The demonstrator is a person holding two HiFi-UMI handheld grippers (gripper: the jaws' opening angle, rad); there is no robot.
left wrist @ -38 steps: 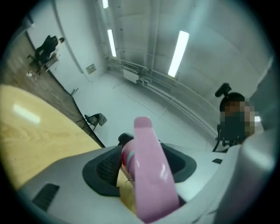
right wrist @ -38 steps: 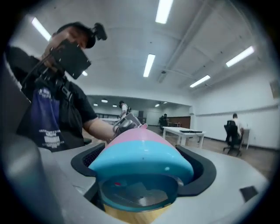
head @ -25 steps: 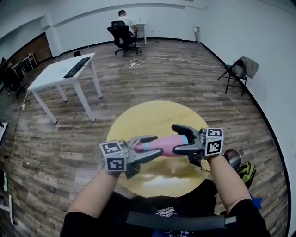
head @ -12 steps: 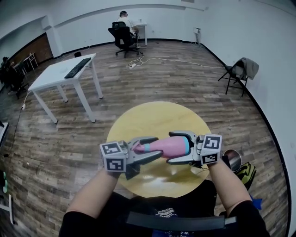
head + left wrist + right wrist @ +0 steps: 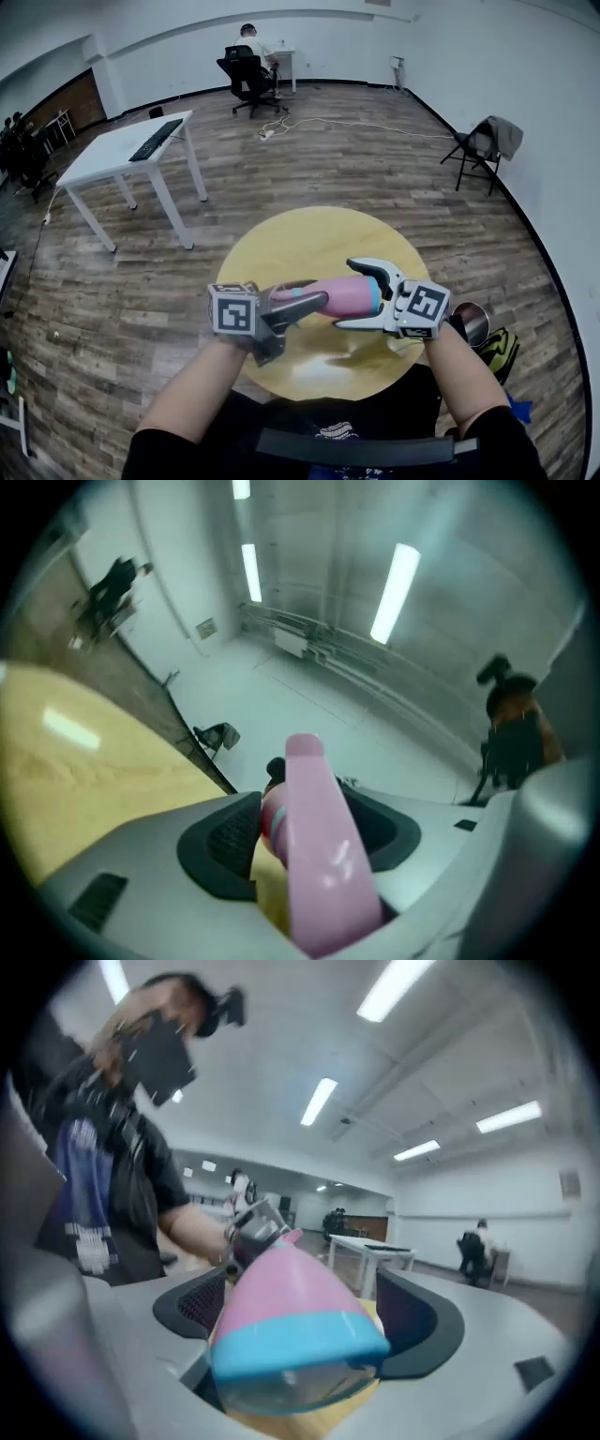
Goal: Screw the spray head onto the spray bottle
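**Head view.** Cross-threading is the main risk. The bottle (image 5: 345,292) and the spray head (image 5: 292,293) are carried in the air by separate grippers, so any tilt between them could jam the thread. If a grip slipped, a drop onto the table (image 5: 309,234) or past its near edge could follow. The bottle is held level above the near half of the table and clear of its top. The spray head is at its left end, inside the left gripper (image 5: 305,295). The bottle's wide end lies inside the right gripper (image 5: 349,294).

**Left gripper view.** The spray head could be twisted out of the pads if the thread bound, since only a narrow pink part is pinched. That part stands upright between the two jaws, which are pressed onto it from both sides. The bottle's neck is seen just behind it, and the table's edge lies off to the left.

**Right gripper view.** Slipping under torque is likely here, because the body is smooth and tapered and the hold is near its base. The jaws have just been closing with the bottle between them, and they are judged to be clamped on it. The blue band and clear base sit between the pads, low and towards the left one. The pink cone points away toward the left gripper.
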